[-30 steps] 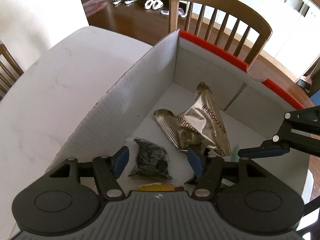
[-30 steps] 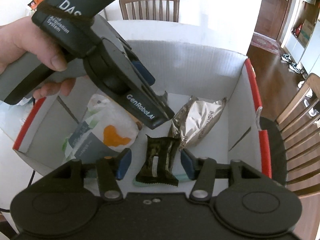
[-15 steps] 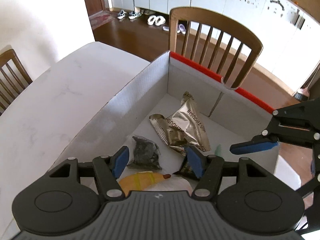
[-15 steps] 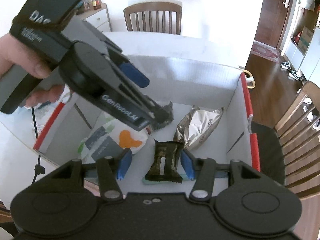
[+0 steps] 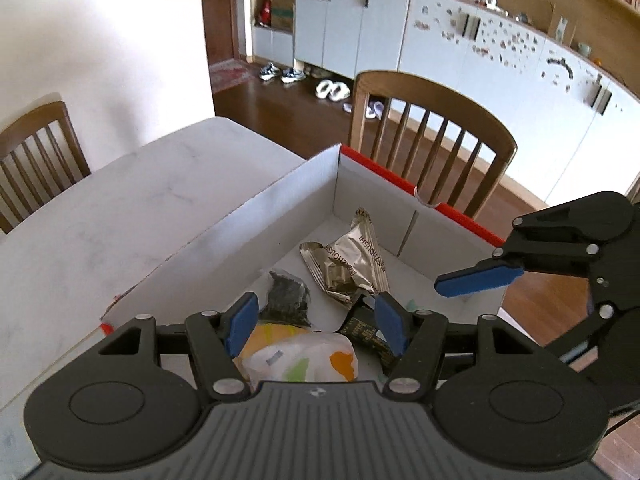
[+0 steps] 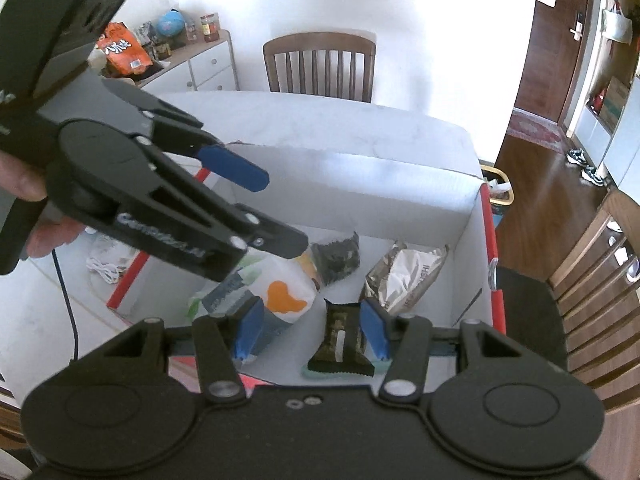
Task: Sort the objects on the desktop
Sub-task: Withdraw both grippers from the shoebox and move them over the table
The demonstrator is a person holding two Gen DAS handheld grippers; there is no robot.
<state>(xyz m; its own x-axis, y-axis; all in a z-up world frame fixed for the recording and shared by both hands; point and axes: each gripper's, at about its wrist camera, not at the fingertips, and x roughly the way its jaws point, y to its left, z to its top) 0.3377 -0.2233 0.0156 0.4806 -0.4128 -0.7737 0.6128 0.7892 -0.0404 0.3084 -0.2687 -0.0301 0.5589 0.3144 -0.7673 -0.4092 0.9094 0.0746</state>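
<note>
Left wrist view: the cardboard box [image 5: 280, 216] is being looked down into from above; the sorted snack packets are lying on its floor.
Step in hand: both grippers are being held above the box with nothing between their fingers, so a drop-off is judged to be just finished.
Next move: another loose desktop object is probably being sought outside the box; an approach with the fingers parted is being called for.
Silver foil packet [image 5: 352, 264]: crumpled and shiny, lying flat near the far wall of the box.
Clear bag of dark bits [image 5: 288, 300]: lying just beside the silver packet.
White pouch with orange print [image 5: 296, 356]: puffy, lying nearest the left gripper [image 5: 316, 324].
Dark wrapped bar [image 6: 342, 340]: lying flat near the box's front edge, below the right gripper [image 6: 312, 332].
Left gripper: fingers being held apart, gripping nothing.
Right gripper: fingers likewise being held apart, empty.
Surroundings: the box is sitting on a white table [image 5: 100, 220], with a wooden chair [image 5: 432, 140] behind it.
</note>
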